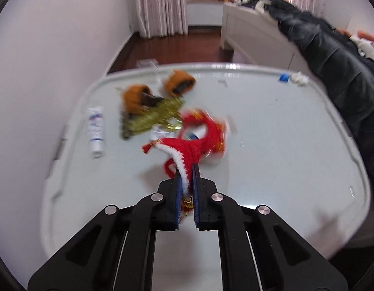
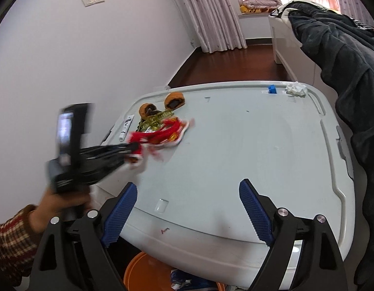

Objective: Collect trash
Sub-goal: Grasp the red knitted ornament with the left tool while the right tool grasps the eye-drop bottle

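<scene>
My left gripper (image 1: 187,169) is shut on the white-edged end of a red fuzzy ornament (image 1: 201,133), which trails forward over the white table (image 1: 271,145). In the right wrist view, that left gripper (image 2: 133,150) comes in from the left, blurred, held by a hand (image 2: 58,203), with the red ornament (image 2: 167,131) stretched out beyond it. My right gripper (image 2: 188,189) stands open over the table's near edge with nothing between its blue pads (image 2: 253,208). A crumpled white tissue (image 2: 296,88) and a small blue piece (image 2: 272,89) lie at the far right corner.
A gold ornament (image 1: 153,116), two orange cup-shaped things (image 1: 136,97) and a white tube (image 1: 95,127) lie at the far left of the table. An orange bin (image 2: 148,274) sits below the near edge. A dark coat (image 2: 344,60) hangs along the right side.
</scene>
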Demonstrator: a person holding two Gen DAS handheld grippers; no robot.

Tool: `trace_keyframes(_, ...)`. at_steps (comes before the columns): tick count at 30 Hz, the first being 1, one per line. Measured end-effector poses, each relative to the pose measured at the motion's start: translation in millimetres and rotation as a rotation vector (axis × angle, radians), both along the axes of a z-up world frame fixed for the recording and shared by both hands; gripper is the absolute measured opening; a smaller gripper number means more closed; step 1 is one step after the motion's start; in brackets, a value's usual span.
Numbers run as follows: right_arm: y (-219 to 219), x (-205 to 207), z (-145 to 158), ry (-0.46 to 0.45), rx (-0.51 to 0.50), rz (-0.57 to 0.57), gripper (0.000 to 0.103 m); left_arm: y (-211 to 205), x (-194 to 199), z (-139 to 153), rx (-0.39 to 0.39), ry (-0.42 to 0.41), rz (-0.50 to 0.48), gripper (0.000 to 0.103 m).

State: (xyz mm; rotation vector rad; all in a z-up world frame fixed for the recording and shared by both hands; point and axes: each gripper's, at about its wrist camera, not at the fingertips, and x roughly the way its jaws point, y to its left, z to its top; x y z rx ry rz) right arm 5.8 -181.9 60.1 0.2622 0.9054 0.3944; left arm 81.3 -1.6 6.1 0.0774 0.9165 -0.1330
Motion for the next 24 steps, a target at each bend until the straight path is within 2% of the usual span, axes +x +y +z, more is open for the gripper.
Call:
trace_keyframes(5,28.3,24.2,-6.2,0.041,-0.021,0.073,0.085,41.9,-36.5,35.1,-0.008,-0.037,0.029,0.007)
trace_keyframes(10,83.4,72.4,-22.3,0.012,-0.143,0.174,0.085,72.6,-45.2,50.6,-0.035,-0.063,0.073,0.007)
trace_keyframes(14,128.6,105.6,-54.0,0.021,-0.203,0.249,0.085,82.3,-47.9,48.5,-0.038,-0.083,0.083,0.007)
trace_keyframes(17,160.7,126.2,-78.9,0.034,-0.221,0.305,0.085,88.3,-45.1,42.2,-0.07,-0.07,0.087,0.007)
trace_keyframes(22,184.8,153.5,-103.3,0.07,-0.244,0.322,0.085,90.5,-42.6,35.6,-0.101,-0.059,0.075,0.007)
trace_keyframes(24,187.3,157.1,-106.2,0.052,-0.265,0.316,0.082,92.2,-42.3,33.4,-0.118,-0.053,0.074,0.007)
